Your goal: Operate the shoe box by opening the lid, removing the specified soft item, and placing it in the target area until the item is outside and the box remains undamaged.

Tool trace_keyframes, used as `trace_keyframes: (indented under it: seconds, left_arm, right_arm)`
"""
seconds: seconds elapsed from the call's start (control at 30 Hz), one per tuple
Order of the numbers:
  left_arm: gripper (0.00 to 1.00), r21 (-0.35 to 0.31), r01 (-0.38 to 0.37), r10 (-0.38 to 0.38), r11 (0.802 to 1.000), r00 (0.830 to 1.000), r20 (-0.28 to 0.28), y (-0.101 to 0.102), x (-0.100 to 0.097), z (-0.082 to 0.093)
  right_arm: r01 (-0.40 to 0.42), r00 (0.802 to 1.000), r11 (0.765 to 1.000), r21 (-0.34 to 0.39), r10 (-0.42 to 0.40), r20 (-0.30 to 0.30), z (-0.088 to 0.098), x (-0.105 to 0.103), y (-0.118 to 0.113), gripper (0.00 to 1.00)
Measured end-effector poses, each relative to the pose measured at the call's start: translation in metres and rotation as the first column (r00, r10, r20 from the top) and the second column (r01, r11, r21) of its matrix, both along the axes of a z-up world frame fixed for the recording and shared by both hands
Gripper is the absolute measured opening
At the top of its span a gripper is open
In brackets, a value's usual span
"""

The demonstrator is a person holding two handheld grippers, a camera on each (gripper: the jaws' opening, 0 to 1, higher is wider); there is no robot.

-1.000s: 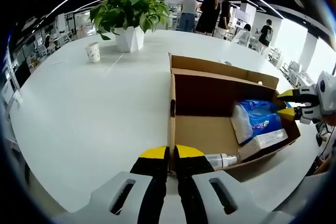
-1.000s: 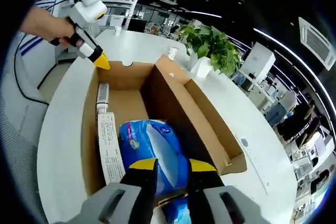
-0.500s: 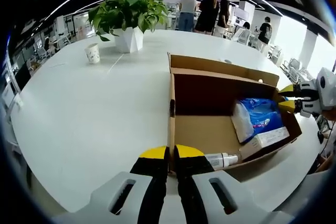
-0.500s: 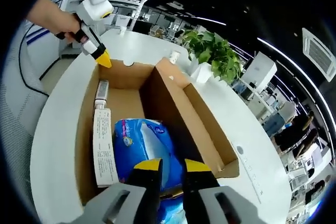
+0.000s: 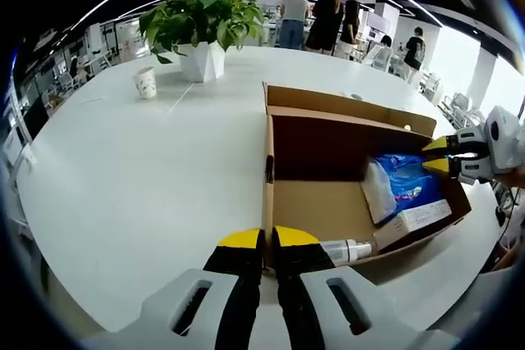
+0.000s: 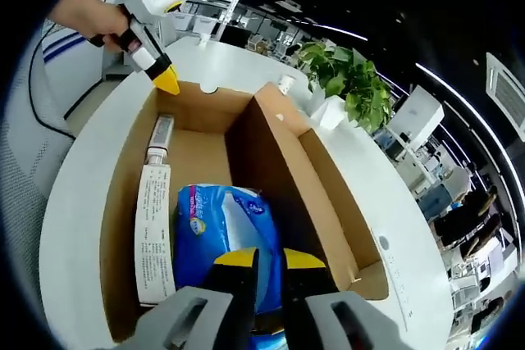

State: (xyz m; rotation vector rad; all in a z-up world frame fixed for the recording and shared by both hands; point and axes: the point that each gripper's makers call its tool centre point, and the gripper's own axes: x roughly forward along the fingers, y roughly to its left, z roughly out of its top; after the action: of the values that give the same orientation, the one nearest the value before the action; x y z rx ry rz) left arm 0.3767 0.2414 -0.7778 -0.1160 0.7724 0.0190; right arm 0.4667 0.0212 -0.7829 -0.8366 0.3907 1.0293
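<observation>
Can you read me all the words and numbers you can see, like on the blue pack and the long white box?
No words here are clear enough to quote.
Blue pack: white and pink print, too blurred to read.
Long white box: rows of tiny dark print, too small to read.
Bottle: a label, too small to read.
Paper cup: a faint pattern, no letters I can make out.
Cardboard box: no print that I can see.

White table [image 5: 123,178]: box [image 5: 328,211], plant [image 5: 201,22], cup [image 5: 145,82].
</observation>
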Motion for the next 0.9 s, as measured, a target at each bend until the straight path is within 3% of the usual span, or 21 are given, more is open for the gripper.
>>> trace_keyframes:
  seconds: [0.33, 0.9]
  left_arm:
    - [0.02, -0.004, -0.003, 0.003, 1.0, 1.0, 0.001, 0.001, 0.0, 0.0]
    - [0.02, -0.005, -0.006, 0.006, 1.0, 1.0, 0.001, 0.001, 0.001, 0.0]
  right_arm:
    - [-0.016, 1.0, 0.996, -0.082, 0.017, 0.012, -0.011, 0.008, 0.001, 0.0]
    - [-0.01, 1.0, 1.0, 0.003, 0.01, 0.013, 0.015, -0.001, 0.007, 0.0]
